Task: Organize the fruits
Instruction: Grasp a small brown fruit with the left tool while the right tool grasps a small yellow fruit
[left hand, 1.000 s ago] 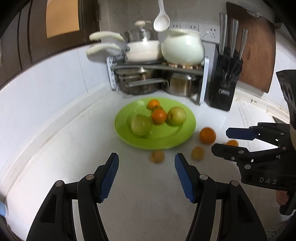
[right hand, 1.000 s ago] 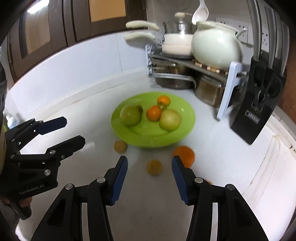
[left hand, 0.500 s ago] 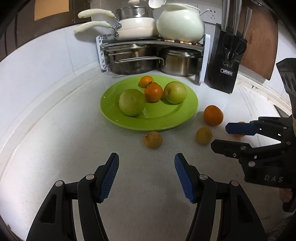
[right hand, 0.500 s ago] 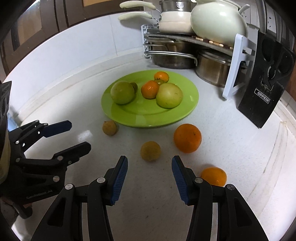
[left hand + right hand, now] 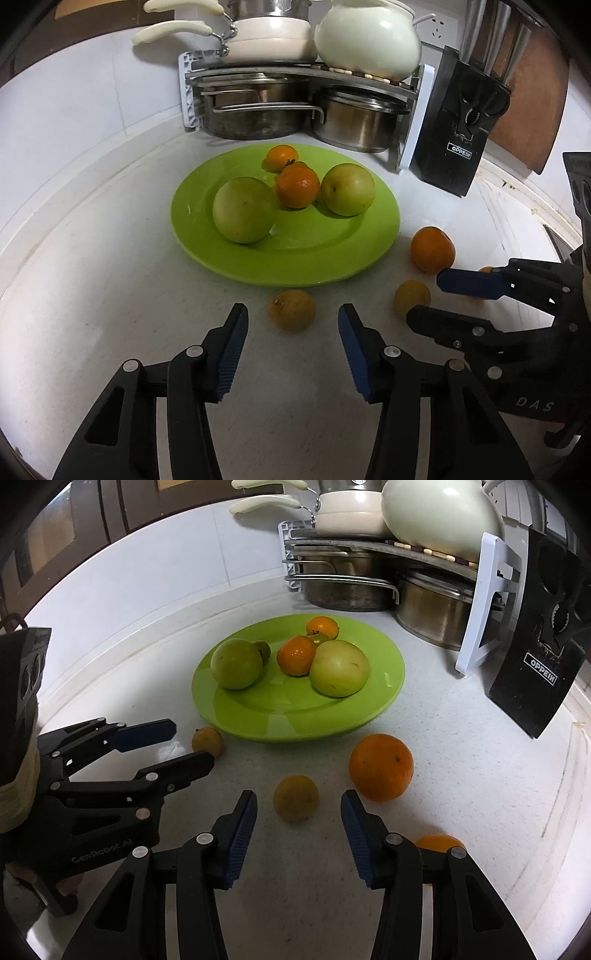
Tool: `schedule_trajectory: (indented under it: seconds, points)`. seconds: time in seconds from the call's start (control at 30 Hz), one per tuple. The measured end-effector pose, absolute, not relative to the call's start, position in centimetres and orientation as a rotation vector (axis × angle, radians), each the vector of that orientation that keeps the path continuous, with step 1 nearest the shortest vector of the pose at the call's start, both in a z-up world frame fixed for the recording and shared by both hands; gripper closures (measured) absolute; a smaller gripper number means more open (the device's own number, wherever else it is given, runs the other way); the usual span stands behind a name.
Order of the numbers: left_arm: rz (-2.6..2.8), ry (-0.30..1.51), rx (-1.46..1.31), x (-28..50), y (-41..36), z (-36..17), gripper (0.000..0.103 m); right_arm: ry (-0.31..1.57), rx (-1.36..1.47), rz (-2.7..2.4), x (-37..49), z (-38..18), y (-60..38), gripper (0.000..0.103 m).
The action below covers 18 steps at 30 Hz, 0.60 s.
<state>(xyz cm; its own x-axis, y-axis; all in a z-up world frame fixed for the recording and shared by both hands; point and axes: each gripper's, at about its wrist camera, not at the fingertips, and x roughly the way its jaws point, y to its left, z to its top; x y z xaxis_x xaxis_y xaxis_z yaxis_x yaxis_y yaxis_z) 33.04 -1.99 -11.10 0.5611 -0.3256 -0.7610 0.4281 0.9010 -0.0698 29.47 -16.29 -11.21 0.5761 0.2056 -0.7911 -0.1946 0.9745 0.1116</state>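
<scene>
A green plate (image 5: 332,258) (image 5: 384,686) on the white counter holds two green apples and two small oranges. Loose fruit lies in front of it. My left gripper (image 5: 291,332) is open, and a small yellow-orange fruit (image 5: 292,309) (image 5: 207,740) lies just ahead of its fingertips. My right gripper (image 5: 298,814) is open, and another small yellow fruit (image 5: 296,797) (image 5: 412,297) lies between its fingertips. A large orange (image 5: 381,767) (image 5: 432,249) sits to its right. A small orange (image 5: 437,843) lies partly behind the right finger.
A pot rack (image 5: 295,74) with steel pots, white pans and a white pot stands behind the plate. A black knife block (image 5: 461,129) (image 5: 543,646) stands at the right. The wall runs along the left, and the counter edge curves at the right.
Both grippers have moved forward and down toward the loose fruit. The fruits now lie at their fingertips. Both stay open.
</scene>
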Motion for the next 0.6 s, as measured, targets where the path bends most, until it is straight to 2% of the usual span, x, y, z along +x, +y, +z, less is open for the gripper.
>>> schedule_trajectory:
  seconds: [0.43, 0.6]
  points:
    - [-0.447, 0.891, 0.121, 34.0, -2.6, -11.5, 0.070, 0.954, 0.014, 0.245, 30.2, -12.3, -16.3, 0.067]
    - [-0.443, 0.901, 0.136, 34.0, -2.8, -11.7, 0.071, 0.959, 0.011, 0.249, 30.2, -12.5, -16.1, 0.069]
